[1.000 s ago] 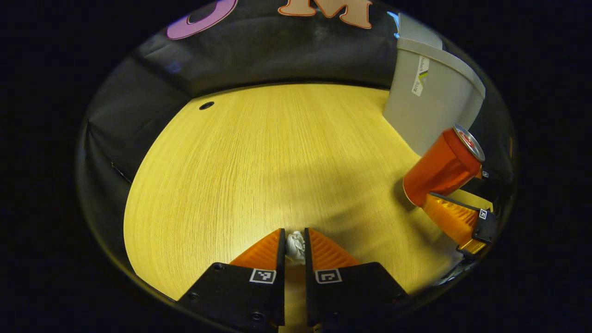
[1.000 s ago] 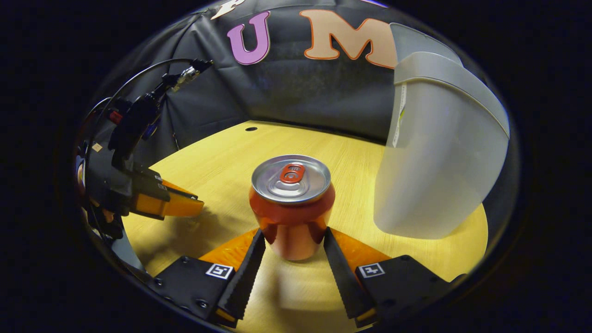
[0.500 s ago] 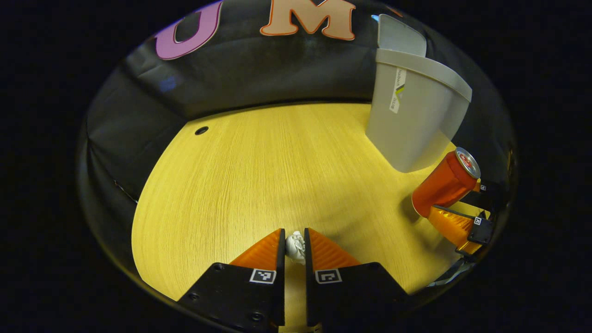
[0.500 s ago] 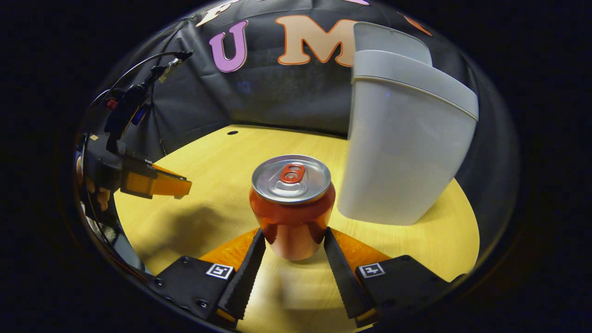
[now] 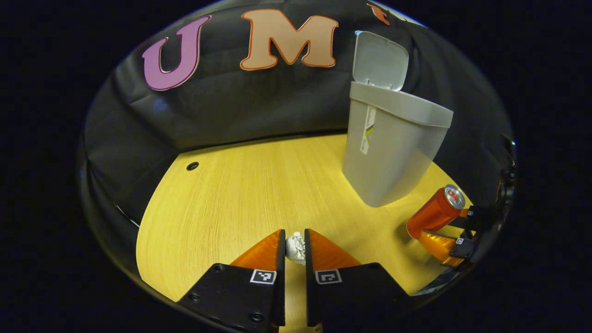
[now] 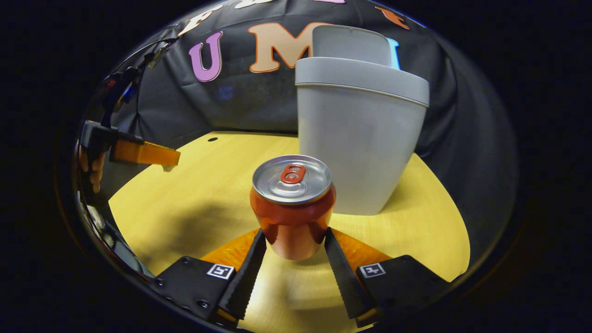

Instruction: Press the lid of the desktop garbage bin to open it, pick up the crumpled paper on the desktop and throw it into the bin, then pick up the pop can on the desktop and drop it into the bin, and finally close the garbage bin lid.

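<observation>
In the left gripper view, the left gripper (image 5: pixel 295 244) has its fingers drawn nearly together, pinching a small white crumpled paper ball (image 5: pixel 295 246) above the light wooden tabletop (image 5: pixel 240 194). In the right gripper view, the right gripper (image 6: pixel 293 245) clamps a red aluminium pop can (image 6: pixel 292 206) upright between both fingers. Just behind the can stands the grey plastic desktop bin (image 6: pixel 358 134), its flip lid (image 6: pixel 350 44) raised upright and its mouth open.

Wooden desktop (image 5: pixel 240 194) with small hole (image 5: pixel 192 165)
</observation>
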{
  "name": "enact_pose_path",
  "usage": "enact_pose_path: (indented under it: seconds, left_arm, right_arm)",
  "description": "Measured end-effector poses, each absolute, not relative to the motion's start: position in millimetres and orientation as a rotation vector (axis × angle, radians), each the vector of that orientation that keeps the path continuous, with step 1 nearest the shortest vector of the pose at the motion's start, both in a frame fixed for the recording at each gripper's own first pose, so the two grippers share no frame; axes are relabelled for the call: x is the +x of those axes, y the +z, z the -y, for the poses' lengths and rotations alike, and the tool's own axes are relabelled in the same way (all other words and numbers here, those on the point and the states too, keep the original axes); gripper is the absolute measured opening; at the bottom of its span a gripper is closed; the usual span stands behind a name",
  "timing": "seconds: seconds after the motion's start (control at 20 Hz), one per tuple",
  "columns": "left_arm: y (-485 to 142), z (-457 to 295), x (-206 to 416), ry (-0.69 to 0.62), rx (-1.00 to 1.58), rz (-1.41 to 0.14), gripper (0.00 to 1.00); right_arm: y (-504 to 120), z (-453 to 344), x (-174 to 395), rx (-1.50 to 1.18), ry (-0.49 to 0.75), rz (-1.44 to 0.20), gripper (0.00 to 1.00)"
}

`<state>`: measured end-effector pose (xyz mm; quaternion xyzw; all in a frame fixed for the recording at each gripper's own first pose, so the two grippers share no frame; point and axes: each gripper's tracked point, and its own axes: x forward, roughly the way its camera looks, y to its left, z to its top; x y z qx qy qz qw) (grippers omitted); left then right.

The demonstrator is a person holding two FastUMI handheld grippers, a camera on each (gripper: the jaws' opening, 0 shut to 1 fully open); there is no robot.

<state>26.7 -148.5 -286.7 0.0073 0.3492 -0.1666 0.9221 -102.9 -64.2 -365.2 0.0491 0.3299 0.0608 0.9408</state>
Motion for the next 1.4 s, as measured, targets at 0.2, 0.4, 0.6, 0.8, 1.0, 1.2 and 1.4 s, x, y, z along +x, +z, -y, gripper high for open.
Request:
enact_pose_path:
  seconds: [0.2, 0.4, 0.6, 0.8, 1.0, 1.2, 1.4]
  left_arm:
    - [-254.3, 169.4, 38.6, -0.382, 0.006, -0.651, 0.16]
    - [-224.0, 194.5, 51.5, -0.425, -0.005, -0.595, 0.16]
    - [-193.4, 220.3, 65.1, -0.467, -0.005, -0.528, 0.16]
    - [-167.1, 244.2, 78.8, -0.508, -0.002, -0.469, 0.16]
    - [-145.1, 268.5, 91.8, -0.549, 0.006, -0.415, 0.16]
    - [-123.0, 291.8, 103.7, -0.588, -0.002, -0.361, 0.16]
    - [-111.7, 313.9, 111.6, -0.625, 0.006, -0.327, 0.16]
  right_arm:
    - [-364.6, 84.3, -110.9, 0.113, 0.091, -0.673, 0.82]
    - [-365.4, 100.5, -117.7, 0.117, 0.071, -0.677, 0.83]
    - [-365.7, 113.9, -123.3, 0.126, 0.048, -0.680, 0.83]
    - [-366.9, 125.7, -128.1, 0.132, 0.024, -0.681, 0.83]
    - [-370.7, 136.4, -131.3, 0.139, -0.001, -0.687, 0.83]
    - [-374.1, 146.8, -134.5, 0.144, -0.026, -0.693, 0.83]
    - [-375.8, 157.2, -135.9, 0.152, -0.053, -0.697, 0.83]
